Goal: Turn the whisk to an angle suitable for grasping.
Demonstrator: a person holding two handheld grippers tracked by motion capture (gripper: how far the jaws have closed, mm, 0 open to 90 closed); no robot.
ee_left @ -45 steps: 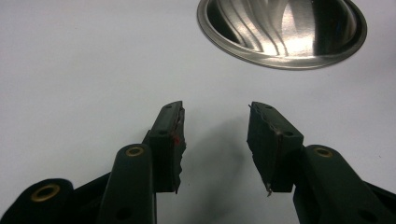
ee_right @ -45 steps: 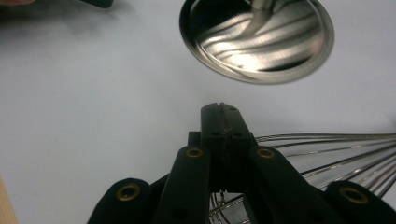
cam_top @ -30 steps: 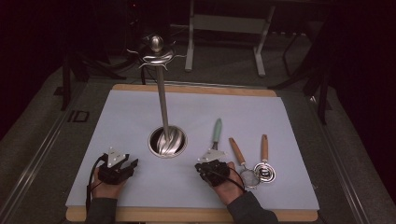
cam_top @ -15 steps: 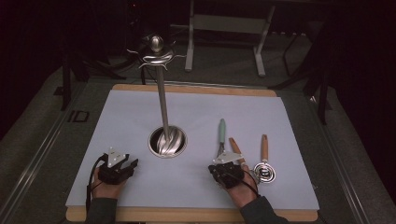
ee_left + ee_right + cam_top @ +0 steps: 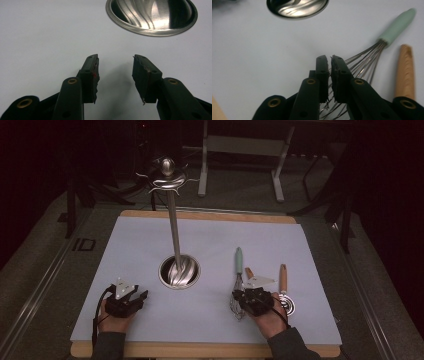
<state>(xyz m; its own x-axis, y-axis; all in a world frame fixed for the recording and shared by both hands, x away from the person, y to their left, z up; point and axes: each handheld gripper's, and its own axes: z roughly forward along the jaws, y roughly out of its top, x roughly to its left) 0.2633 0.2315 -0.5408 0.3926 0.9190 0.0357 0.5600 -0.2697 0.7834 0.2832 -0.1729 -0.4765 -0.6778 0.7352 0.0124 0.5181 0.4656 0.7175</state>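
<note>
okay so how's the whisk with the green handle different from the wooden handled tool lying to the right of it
The whisk has a pale green handle and a balloon of thin wires; the wooden handled tool has a tan handle and a flat wire coil head. The whisk's wires lie by the right tongs; the wooden handled tool lies apart. Both lie flat on the white mat.

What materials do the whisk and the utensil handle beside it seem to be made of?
The whisk: thin shiny wires, likely steel, with a matte mint-green handle, probably silicone or plastic. The handle beside it: light brown and dull, apparently wood, though no grain is clear.
</note>
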